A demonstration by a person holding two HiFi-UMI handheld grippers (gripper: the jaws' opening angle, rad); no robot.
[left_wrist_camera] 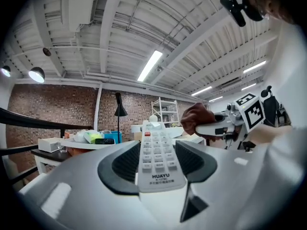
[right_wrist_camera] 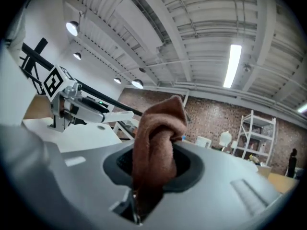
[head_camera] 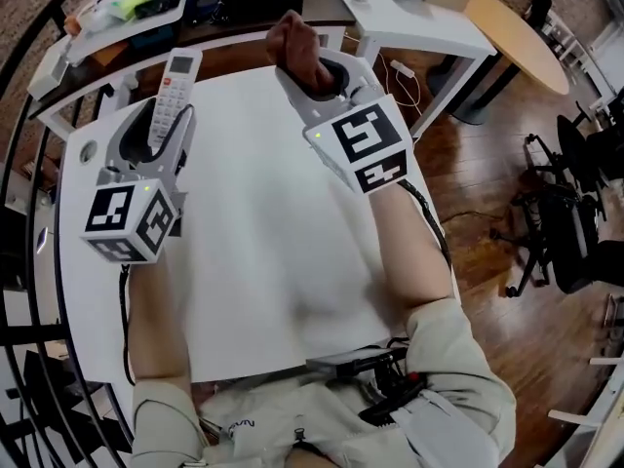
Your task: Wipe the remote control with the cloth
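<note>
Head view: the left gripper (head_camera: pixel 158 136) is clamping the remote control (head_camera: pixel 177 84) by its near end, with the long axis pointing away over the counter (head_camera: pixel 263 261). The right gripper (head_camera: pixel 322 78) is pinching the cloth (head_camera: pixel 295 45) to the remote's right, apart from it.
Left gripper view: the jaws are squeezing the remote's sides, keys showing.
Right gripper view: the narrow jaws are biting the bunched cloth.
Coming move: the cloth is probably needing to travel left onto the keypad.

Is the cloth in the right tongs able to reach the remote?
Probably yes: the right tongs hold the cloth beside the remote in the left tongs, with only open air between.
</note>
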